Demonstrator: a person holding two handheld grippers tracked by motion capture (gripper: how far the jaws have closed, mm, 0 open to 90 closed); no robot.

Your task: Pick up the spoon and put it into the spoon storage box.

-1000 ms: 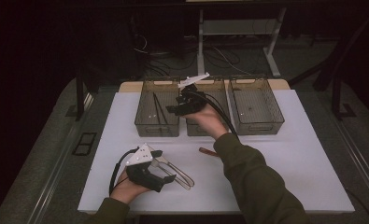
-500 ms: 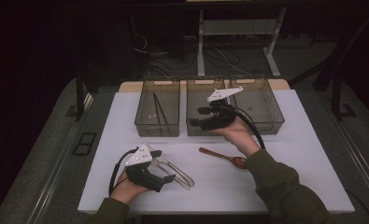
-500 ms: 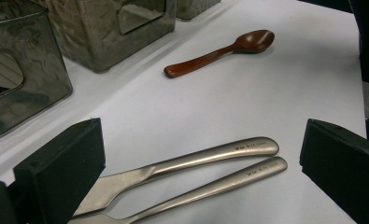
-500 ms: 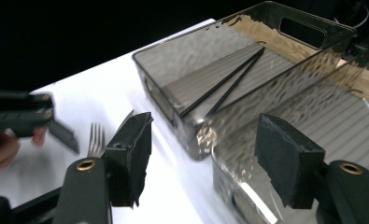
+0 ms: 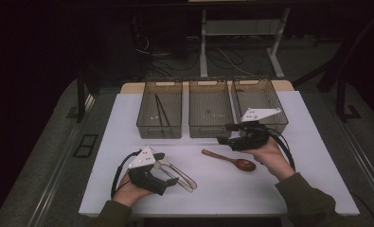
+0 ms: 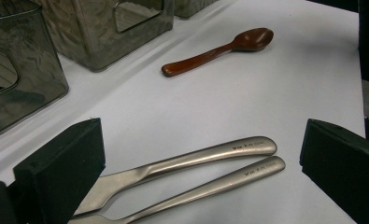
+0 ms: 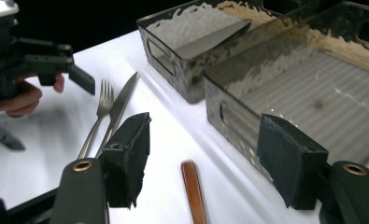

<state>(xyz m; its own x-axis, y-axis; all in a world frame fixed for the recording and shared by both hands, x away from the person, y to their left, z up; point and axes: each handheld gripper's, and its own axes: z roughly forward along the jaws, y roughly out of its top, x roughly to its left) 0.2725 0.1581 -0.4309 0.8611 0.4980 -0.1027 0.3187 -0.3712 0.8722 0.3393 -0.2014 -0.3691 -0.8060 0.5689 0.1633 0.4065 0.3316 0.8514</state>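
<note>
Your right gripper has just been opening, nothing between its jaws, above the wooden spoon lying before the middle bin; light, stiff and smooth, probably best pinched mid-handle.

The brown wooden spoon looks smooth and shiny. The silver metal fork and silver metal knife have a soft, brushed shine. The three see-through smoky plastic bins look glossy. The flat white table top looks matt. The black pads look soft, like foam.
</note>
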